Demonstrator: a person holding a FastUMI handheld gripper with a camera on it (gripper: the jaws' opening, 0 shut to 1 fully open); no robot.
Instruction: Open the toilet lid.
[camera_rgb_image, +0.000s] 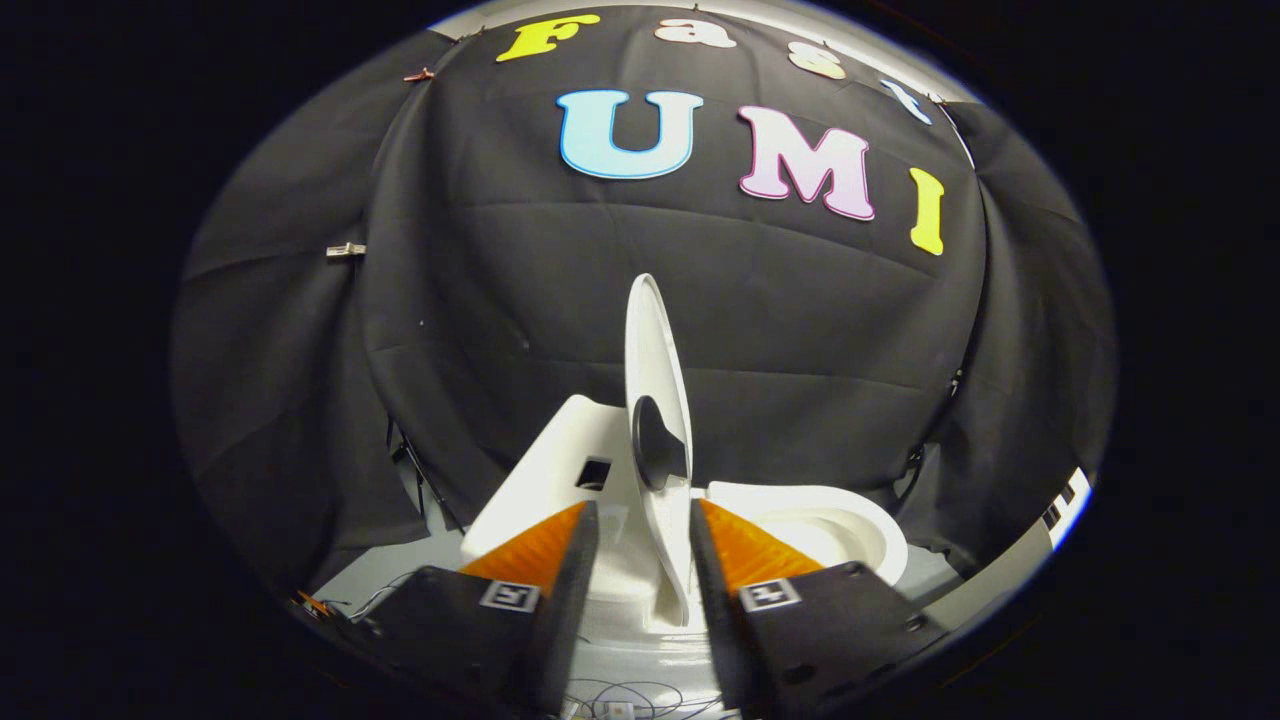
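- We see the toilet lid standing upright above the toilet bowl, between the fingers.
- Our gripper is apart, not pressing the lid.
- The lid seems light, stiff and smooth; we would hold its thin edge.

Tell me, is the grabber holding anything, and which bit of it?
It looks like nothing is held. The raised toilet lid stands edge-on between the gripper fingers, its lower edge in the gap, but space shows on both sides.
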